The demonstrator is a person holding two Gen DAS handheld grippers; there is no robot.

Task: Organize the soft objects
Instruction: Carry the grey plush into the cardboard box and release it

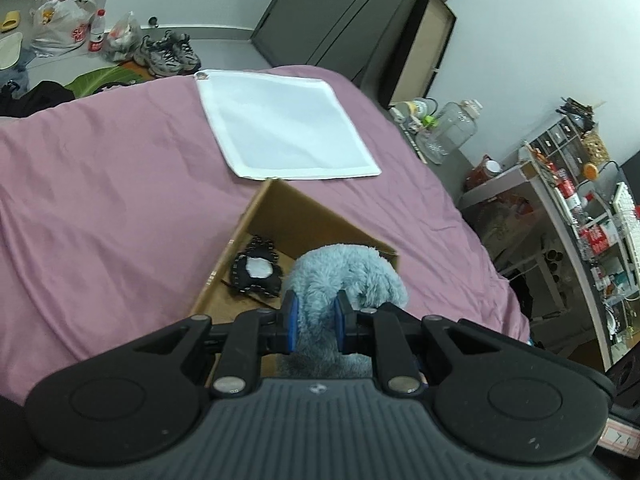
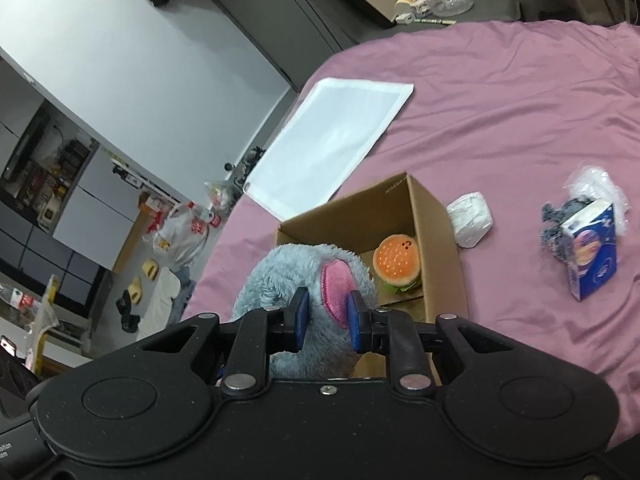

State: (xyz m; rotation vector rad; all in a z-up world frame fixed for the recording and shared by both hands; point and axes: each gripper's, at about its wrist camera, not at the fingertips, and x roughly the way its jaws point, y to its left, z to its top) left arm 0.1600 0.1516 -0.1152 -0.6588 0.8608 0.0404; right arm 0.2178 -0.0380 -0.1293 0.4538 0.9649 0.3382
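Nearest in the left wrist view, the left gripper (image 1: 314, 322) is seen closed on a limb-like fold of a blue-grey plush toy (image 1: 348, 272), the blue pads pressed into the pile from both sides. In the right wrist view, the right gripper (image 2: 328, 322) is likewise clamped on the same plush toy (image 2: 288, 276), at a part with a pink patch, perhaps an ear. The toy is thus held by both grippers above the near edge of an open cardboard box (image 2: 436, 216) that stands on the pink bed (image 1: 100, 184).

The toy is judged light, very soft and easily squashed; the long pile may slide a little under the pads, so a hold on a thick fold or limb, as taken here, is thought safer than one on the loose fur alone. Nothing fragile is involved, and a drop into the box would do no harm.

Inside the box, a small hamburger plush (image 2: 398, 266) is seen on the floor, and a black soft item with a white patch (image 1: 256, 272) lies in it too.

Beyond the box, a flat white mesh bag (image 1: 280, 128) lies on the bed. To the right, a white crumpled bundle (image 2: 470, 218) rests just beside the box wall, and a blue tissue pack (image 2: 592, 256) lies well apart, against a dark grey knitted scrap (image 2: 558, 224).
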